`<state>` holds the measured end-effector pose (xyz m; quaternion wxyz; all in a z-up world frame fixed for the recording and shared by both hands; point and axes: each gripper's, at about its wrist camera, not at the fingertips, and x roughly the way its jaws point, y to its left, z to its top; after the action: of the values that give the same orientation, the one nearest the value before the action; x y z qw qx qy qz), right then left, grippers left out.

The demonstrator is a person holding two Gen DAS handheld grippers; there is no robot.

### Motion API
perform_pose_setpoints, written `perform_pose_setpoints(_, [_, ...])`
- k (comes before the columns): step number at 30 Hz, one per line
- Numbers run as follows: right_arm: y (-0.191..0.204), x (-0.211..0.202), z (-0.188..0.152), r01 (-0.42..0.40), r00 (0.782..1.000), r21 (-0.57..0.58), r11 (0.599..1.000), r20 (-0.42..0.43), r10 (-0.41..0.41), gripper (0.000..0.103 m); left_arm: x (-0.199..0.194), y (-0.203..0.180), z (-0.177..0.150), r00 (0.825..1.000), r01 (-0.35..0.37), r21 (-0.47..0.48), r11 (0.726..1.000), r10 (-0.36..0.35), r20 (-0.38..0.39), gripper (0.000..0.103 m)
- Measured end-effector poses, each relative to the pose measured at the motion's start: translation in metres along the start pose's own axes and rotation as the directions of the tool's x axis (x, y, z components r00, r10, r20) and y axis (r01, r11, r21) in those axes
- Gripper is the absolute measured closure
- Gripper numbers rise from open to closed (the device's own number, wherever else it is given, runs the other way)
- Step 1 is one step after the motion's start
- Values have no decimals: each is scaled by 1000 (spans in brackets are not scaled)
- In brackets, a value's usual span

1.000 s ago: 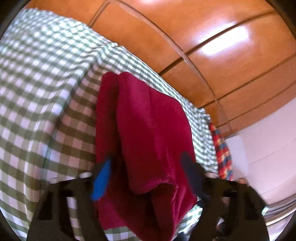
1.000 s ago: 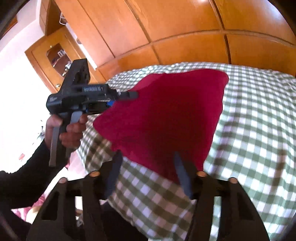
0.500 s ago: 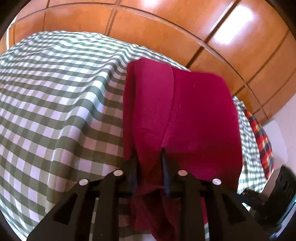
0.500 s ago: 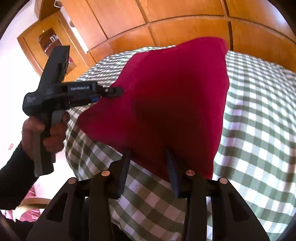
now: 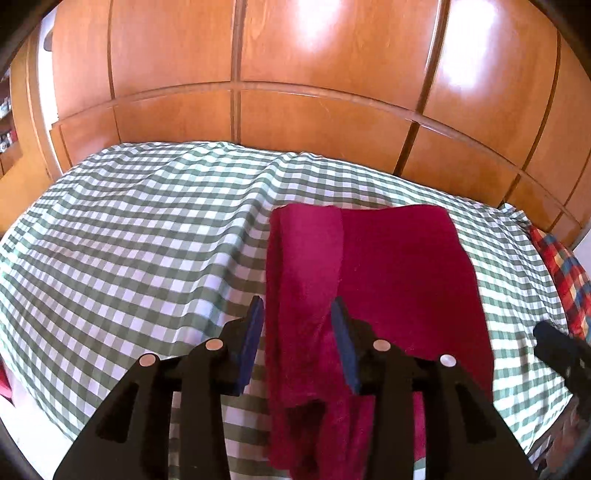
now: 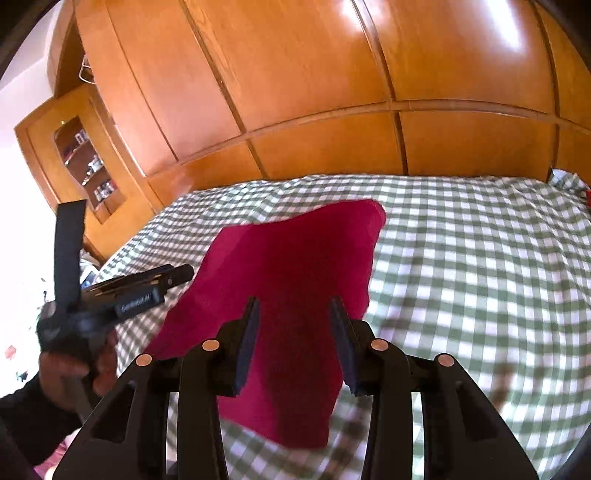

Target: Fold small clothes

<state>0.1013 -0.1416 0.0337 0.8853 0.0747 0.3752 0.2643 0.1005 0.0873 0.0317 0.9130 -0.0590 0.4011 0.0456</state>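
Released, both tools [image 5: 297, 345] [image 6: 293, 345] hover—red cloth [image 5: 388, 277] flat.

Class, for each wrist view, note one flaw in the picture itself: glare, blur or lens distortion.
Left wrist view: glare whitens patches of the wardrobe, and its straight seams bow. Right wrist view: the hand and the checked cover are blurred, and glare marks the wood.

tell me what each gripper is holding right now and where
Nothing is held. The red cloth lies on the bed; the left gripper jaws have just been opening, the right gripper jaws closing, both apart above it, gripping nothing.
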Motion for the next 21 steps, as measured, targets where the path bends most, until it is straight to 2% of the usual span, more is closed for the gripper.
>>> perform_pose_setpoints(3, [-3, 19, 3, 16, 999, 3, 1000, -45, -16, 65, -1, -20, 7, 999, -34, 53, 998, 33, 18, 63])
perform_pose_setpoints(5, [-4, 28, 3, 17, 998, -1, 1000, -67, -17, 65, -1, -33, 10, 998, -53, 84, 995, 51, 29, 57])
perform_pose_setpoints(11, [-5, 41, 5, -3, 994, 4, 1000, -106, 3, 65, 23, -43, 18, 995, -93, 109, 990, 95, -15, 57])
perform_pose_setpoints(15, [7, 51, 25, -18, 997, -5, 1000, -74, 17, 40, 27, -38, 13, 993, -109, 108, 988, 112, -26, 57])
perform_pose_setpoints(18, [20, 72, 36, 11, 998, -55, 998, -64, -15, 40, 32, -28, 7, 993, -106, 100, 989, 110, -40, 57])
perform_pose_setpoints(21, [13, 120, 27, 50, 984, -57, 997, -169, -59, 40, 46, -14, -2, 993, -73, 65, 995, 79, -89, 55])
